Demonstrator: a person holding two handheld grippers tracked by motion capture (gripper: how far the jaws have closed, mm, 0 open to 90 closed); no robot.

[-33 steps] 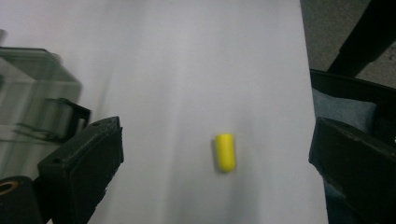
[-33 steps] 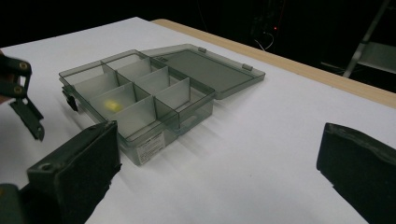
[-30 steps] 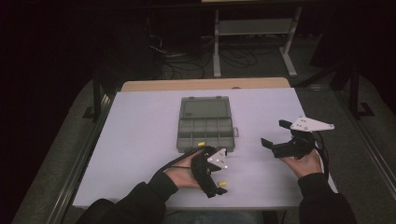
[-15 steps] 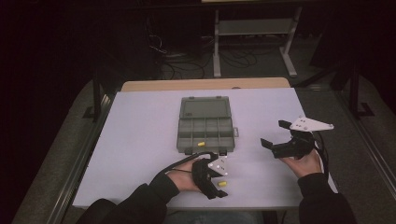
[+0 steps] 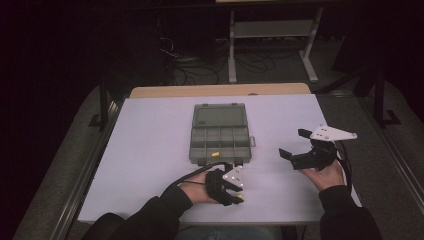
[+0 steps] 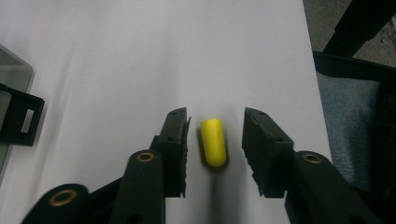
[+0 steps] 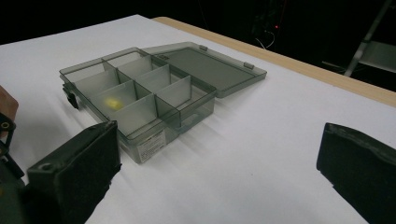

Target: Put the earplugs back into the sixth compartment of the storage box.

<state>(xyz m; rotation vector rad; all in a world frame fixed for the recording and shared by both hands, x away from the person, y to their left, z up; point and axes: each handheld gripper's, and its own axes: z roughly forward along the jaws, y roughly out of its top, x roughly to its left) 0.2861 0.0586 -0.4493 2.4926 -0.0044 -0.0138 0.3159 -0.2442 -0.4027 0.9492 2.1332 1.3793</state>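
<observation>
Yellow capsule (image 6: 213, 142): on white table (image 5: 150, 150), at 6 o'clock of grey compartment box (image 5: 219, 132), lying between parted jaws of left gripper (image 6: 215, 140), apparently awaiting grasp. Right gripper (image 5: 295, 145): released, idle at 3 o'clock.

A smoky grey plastic compartment box (image 7: 140, 98) was seen lying on the white table (image 7: 261, 154), its hinged lid (image 7: 208, 65) laid open flat behind it. The tray was divided by partitions into several cells, and a small yellow piece (image 7: 112, 103) was held in one of the nearer cells. The right gripper (image 7: 217, 170) was shown with its two black jaws spread wide apart, nothing held between them.
</observation>
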